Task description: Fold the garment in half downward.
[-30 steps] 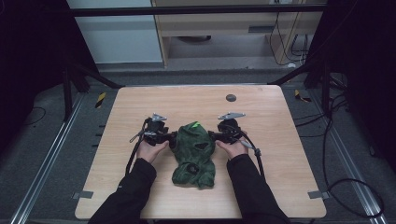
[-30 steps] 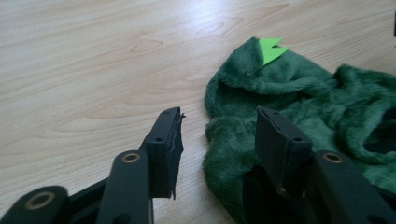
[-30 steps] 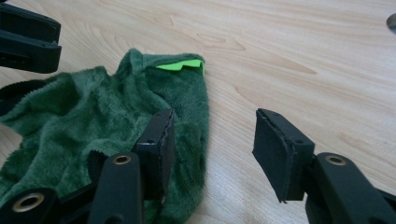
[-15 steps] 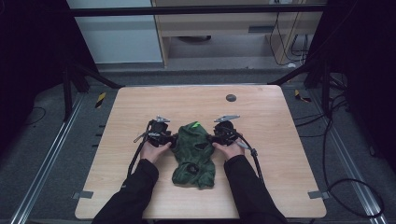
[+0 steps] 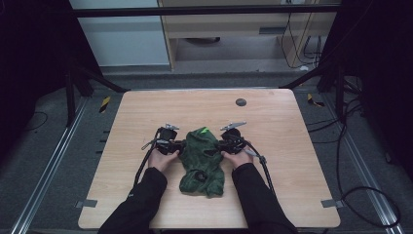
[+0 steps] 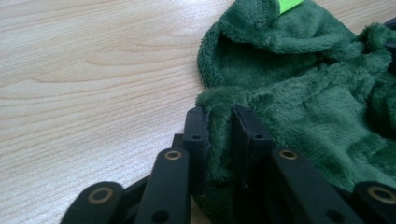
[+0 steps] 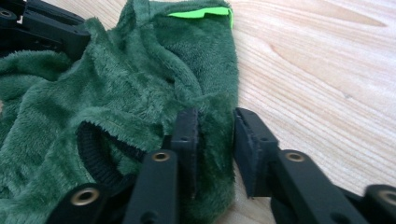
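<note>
A dark green fleece garment [image 5: 202, 156] lies crumpled on the wooden table [image 5: 146, 112], with a bright green tag [image 5: 204, 130] at its far end. My left gripper [image 5: 181, 145] is at the garment's left edge. In the left gripper view its jaws [image 6: 219, 126] are pinched on a fold of the fleece [image 6: 303, 93]. My right gripper [image 5: 220, 145] is at the right edge. In the right gripper view its jaws [image 7: 215, 128] hold the fleece hem [image 7: 140, 93] between them. The tag [image 7: 201, 12] lies beyond, and the left gripper [image 7: 42, 28] sits across the cloth.
A small dark round disc [image 5: 240, 102] lies near the table's far edge. Black cables [image 5: 263, 165] trail from the grippers over the tabletop. A black frame and dark floor with cables surround the table; bare wood lies on both sides of the garment.
Both grippers have moved inward toward each other and onto the garment's upper edges, bunching its top part narrower.
</note>
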A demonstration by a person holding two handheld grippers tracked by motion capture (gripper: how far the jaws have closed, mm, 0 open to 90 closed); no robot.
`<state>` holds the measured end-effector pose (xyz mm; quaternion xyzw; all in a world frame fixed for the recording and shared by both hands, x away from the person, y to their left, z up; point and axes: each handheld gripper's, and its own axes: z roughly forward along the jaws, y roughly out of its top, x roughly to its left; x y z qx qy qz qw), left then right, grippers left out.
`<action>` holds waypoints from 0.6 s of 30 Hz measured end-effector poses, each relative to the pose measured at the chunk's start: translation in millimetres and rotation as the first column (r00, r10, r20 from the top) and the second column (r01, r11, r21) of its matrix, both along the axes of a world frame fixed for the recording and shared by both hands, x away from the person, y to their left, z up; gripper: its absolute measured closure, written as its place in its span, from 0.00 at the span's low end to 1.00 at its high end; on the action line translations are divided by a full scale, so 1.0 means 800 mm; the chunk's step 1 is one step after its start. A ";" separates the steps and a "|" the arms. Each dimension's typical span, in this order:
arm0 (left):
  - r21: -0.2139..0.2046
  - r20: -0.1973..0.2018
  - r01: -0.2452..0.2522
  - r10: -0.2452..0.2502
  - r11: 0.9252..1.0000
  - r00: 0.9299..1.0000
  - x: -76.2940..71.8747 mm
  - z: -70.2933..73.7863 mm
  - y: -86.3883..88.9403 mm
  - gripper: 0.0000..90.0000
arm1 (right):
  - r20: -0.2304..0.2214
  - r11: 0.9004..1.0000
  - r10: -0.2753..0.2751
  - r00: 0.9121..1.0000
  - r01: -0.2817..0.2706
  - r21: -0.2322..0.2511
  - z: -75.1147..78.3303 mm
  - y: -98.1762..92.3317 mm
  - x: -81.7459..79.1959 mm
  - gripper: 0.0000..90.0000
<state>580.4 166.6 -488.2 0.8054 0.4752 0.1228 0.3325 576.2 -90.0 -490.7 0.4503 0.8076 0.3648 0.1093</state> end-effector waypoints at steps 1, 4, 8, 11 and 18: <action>0.001 0.001 0.000 0.000 1.000 1.000 -0.001 0.000 -0.001 0.90 | 0.000 1.000 0.003 1.000 -0.003 -0.004 0.000 0.000 0.000 0.87; 0.002 0.001 0.000 0.000 1.000 1.000 -0.001 0.000 -0.002 0.94 | 0.000 1.000 0.003 1.000 -0.003 -0.002 -0.001 0.001 0.000 0.91; 0.002 -0.002 -0.001 0.001 1.000 1.000 -0.002 0.001 -0.003 0.96 | -0.012 1.000 0.006 1.000 -0.006 0.002 0.000 0.001 0.000 0.95; 0.003 -0.002 0.003 -0.003 1.000 1.000 -0.002 0.001 -0.003 0.97 | -0.016 1.000 0.001 1.000 -0.001 0.000 0.001 0.002 -0.001 0.95; -0.012 0.018 0.013 -0.013 1.000 1.000 -0.004 0.012 -0.002 0.98 | 0.005 1.000 0.005 1.000 -0.005 0.015 0.010 0.000 -0.003 0.96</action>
